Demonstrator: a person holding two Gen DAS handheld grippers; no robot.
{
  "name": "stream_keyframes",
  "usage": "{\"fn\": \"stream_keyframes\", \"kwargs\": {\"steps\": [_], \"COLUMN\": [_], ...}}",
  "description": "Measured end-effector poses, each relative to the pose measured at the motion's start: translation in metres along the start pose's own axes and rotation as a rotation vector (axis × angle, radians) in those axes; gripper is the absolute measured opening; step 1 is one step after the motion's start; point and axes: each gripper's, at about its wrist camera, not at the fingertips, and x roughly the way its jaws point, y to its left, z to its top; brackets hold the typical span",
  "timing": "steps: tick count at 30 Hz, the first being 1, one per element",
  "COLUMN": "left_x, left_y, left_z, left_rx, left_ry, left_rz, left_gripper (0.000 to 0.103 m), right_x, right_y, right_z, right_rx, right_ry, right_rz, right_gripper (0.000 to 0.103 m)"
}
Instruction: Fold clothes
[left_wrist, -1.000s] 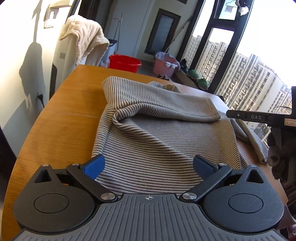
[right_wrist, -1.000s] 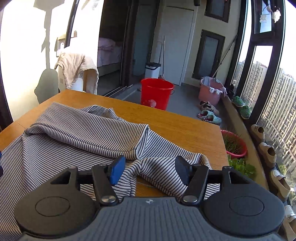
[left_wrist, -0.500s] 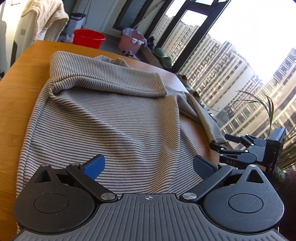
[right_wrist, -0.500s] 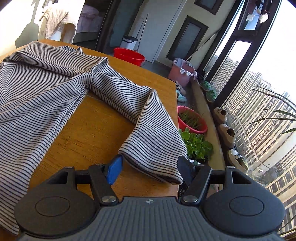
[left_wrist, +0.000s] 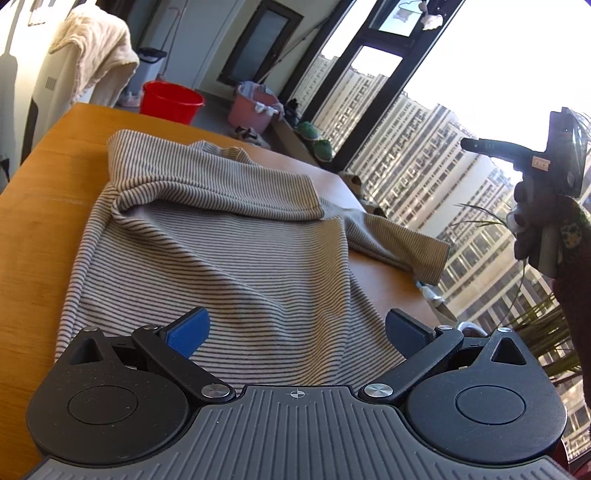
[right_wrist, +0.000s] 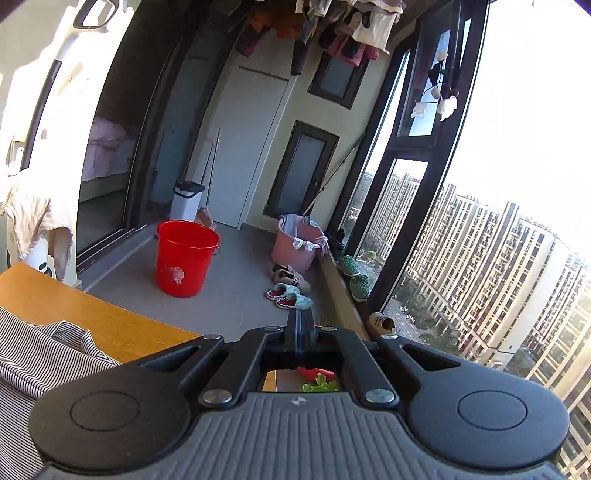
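my left claw (left_wrist: 295, 328) is spread wide, its blue pads (left_wrist: 188, 328) apart above the near hem of the striped shirt (left_wrist: 221, 236), nothing pinched between them. the shirt lies rumpled across the middle of the wooden tabletop (left_wrist: 40, 206): its body runs from the near edge toward the far edge, a thick fold of cloth is turned back across its upper part, and one sleeve (left_wrist: 402, 240) trails out to the tabletop's right edge, its cuff at or just over that edge.

my right claw (right_wrist: 301, 325) is pressed together, the two fingers flat against each other with nothing between them. it is up in the air, well apart from the cloth; from my left side i see it raised off the right edge of the tabletop, held by a hand (left_wrist: 532, 225) against the bright window. from the right claw's own view only a corner of the shirt (right_wrist: 40, 354) and the tabletop's far right corner (right_wrist: 110, 325) show at lower left.

beyond the tabletop's far edge, on the grey floor, stands a red bucket (right_wrist: 184, 258); i cannot see inside it. farther back is a pink basket (right_wrist: 299, 247) with cloth heaped in it and draped over its rim. a white lidded bin (right_wrist: 186, 199) stands by the door, lid down. under my right claw, through the gap in its frame, a bit of a red pot (right_wrist: 314, 373) with green leaves (right_wrist: 319, 384) in it shows. slippers (right_wrist: 290, 295) lie on the floor by the basket.
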Motion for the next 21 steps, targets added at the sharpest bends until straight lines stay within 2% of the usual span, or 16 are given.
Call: {"fn": "stream_keyframes", "kwargs": {"steps": [4,7,8,9,11,16,18,21], "left_x": [0.000,0.003,0.005,0.005,0.003,0.023,0.031,0.039], "left_y": [0.004,0.005,0.005,0.004,0.003,-0.009,-0.014,-0.020], "left_z": [0.000,0.000,0.000,0.000,-0.003,-0.003,-0.003,-0.003], "left_rx": [-0.018,-0.024,-0.025,-0.023,-0.020,0.002,0.018,0.037], "left_ry": [-0.009,-0.008,-0.006,0.000,0.012,0.080,0.110,0.130], "left_rz": [-0.012,-0.023,-0.025,-0.027,-0.032,-0.037,-0.024,0.003], "left_gripper": [0.103,0.103,0.103,0.103,0.103,0.103,0.103,0.103], "right_x": [0.002,0.001,0.000,0.000,-0.002,0.007,0.009,0.017], "right_y": [0.021,0.022,0.019,0.015,0.000,-0.042,-0.038,-0.025], "right_z": [-0.018,-0.059,-0.075,-0.090,-0.120,-0.180,-0.194,-0.204], "right_rx": [-0.107,-0.134,-0.124,-0.114,-0.044,0.233,0.208,0.212], "right_ry": [0.073,0.158,0.185,0.212,0.245,0.326,0.327,0.323], "right_rz": [0.085,0.145,0.147,0.150,0.131,0.103,0.103,0.163], "right_gripper": [0.000,0.008,0.023,0.043,0.056,0.056,0.056,0.056]}}
